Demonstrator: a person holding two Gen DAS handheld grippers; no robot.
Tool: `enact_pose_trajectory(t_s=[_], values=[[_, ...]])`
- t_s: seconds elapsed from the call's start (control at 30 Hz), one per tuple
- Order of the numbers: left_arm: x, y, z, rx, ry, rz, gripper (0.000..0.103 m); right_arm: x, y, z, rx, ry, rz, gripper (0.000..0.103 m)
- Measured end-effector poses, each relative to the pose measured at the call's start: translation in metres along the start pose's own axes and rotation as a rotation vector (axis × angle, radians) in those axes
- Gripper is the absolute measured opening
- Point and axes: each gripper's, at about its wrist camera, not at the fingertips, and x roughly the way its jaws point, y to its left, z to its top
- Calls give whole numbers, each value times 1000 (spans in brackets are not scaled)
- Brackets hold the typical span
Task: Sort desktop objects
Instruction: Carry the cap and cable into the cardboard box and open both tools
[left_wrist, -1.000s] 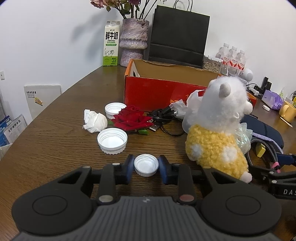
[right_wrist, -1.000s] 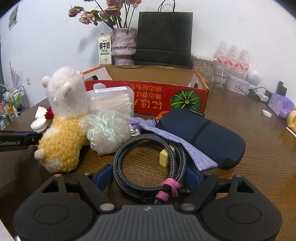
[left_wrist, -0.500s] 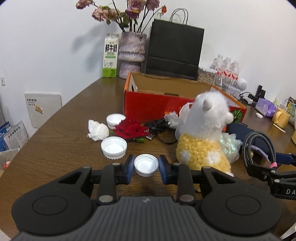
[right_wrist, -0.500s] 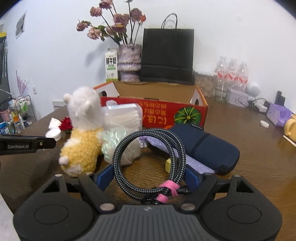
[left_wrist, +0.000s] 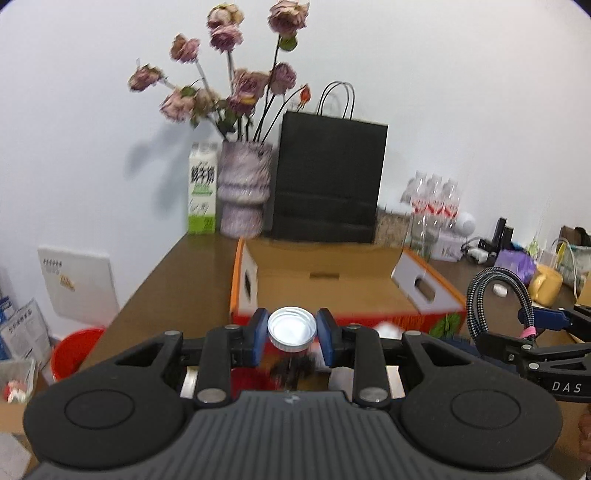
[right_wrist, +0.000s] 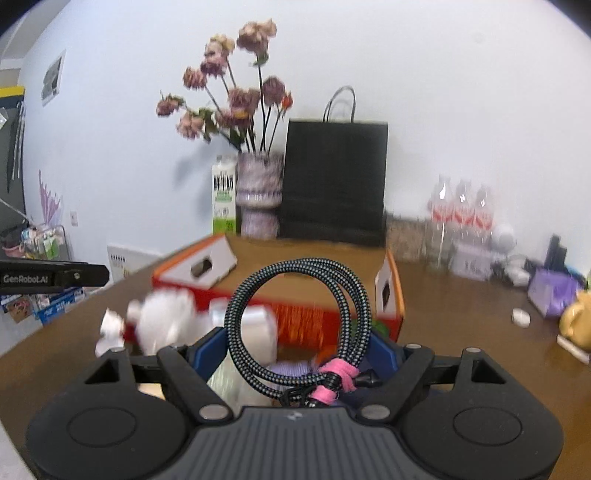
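Our left gripper (left_wrist: 292, 335) is clamped on a white cap (left_wrist: 292, 330), held clear above the table (left_wrist: 177, 280). Our right gripper (right_wrist: 297, 349) grips a coiled cable (right_wrist: 295, 325) across its loop, jaws wide around it. The red box (left_wrist: 332, 284) lies open just ahead of both.

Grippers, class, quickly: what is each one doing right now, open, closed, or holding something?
Left gripper: closed on a white bottle cap.
Right gripper: closed on a coiled braided cable.
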Motion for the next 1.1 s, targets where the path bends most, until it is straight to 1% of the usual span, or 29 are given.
enact_pose_trajectory(t_s=[0.1, 0.2, 0.33, 0.47, 0.53, 0.63, 0.77, 0.83, 0.9, 1.0, 1.07, 1.1], values=[[24, -4, 29, 15, -2, 2, 29, 20, -9, 31, -3, -23, 0, 80], [55, -7, 55, 6, 23, 1, 29, 49, -19, 60, 12, -17, 9, 80], [105, -8, 83, -5, 72, 2, 29, 101, -30, 94, 37, 31, 24, 80], [162, -9, 98, 13, 136, 36, 29, 165, -41, 112, 46, 121, 22, 80], [190, -8, 100, 20, 187, 51, 29, 197, -47, 115, 50, 181, 28, 80], [232, -4, 98, 24, 271, 76, 29, 244, -54, 110, 48, 280, 31, 79], [277, 3, 88, 31, 369, 104, 29, 296, -62, 96, 47, 400, 3, 79], [292, 6, 79, 37, 419, 107, 29, 312, -63, 89, 36, 444, 2, 79], [305, 7, 74, 58, 453, 115, 29, 323, -63, 83, 17, 481, 1, 79], [320, 6, 62, 115, 491, 164, 29, 335, -62, 76, -24, 504, -17, 80], [329, 8, 55, 120, 530, 169, 29, 342, -61, 71, -58, 507, -25, 80], [332, 8, 52, 123, 542, 160, 29, 345, -62, 69, -49, 520, -24, 80]])
